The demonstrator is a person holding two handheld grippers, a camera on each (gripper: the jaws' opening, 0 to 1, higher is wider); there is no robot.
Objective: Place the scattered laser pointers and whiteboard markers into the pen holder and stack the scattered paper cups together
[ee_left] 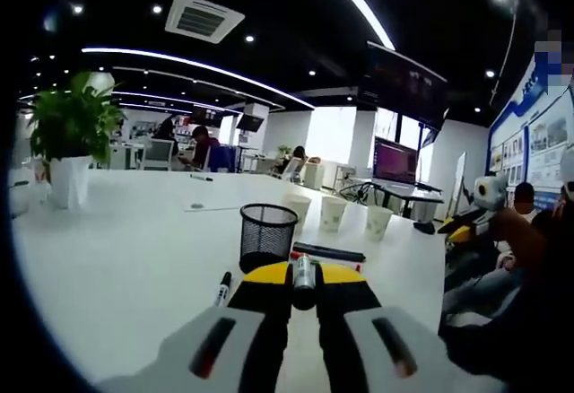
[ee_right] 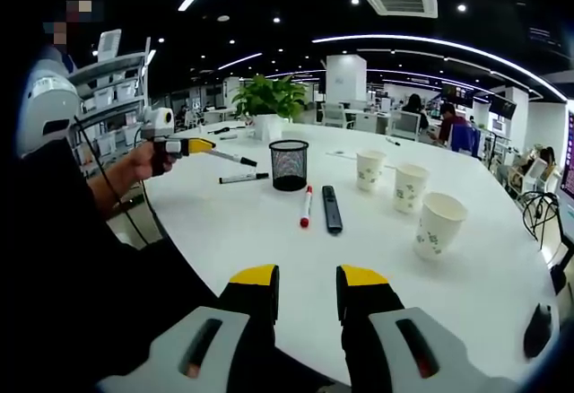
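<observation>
1. Left gripper [ee_right: 199,145], clenched on a marker [ee_left: 304,279], is carrying it toward the mesh pen holder [ee_left: 267,234] just ahead; next, tip it in.
2. Right gripper [ee_right: 308,290] hangs released; red marker [ee_right: 306,205], black pointer [ee_right: 332,208] and three cups [ee_right: 439,224] lie ahead.

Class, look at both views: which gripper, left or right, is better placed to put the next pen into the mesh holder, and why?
Left. The left gripper is shut on a marker, with the pen holder just ahead. The right gripper is open, holding nothing, farther back.
</observation>
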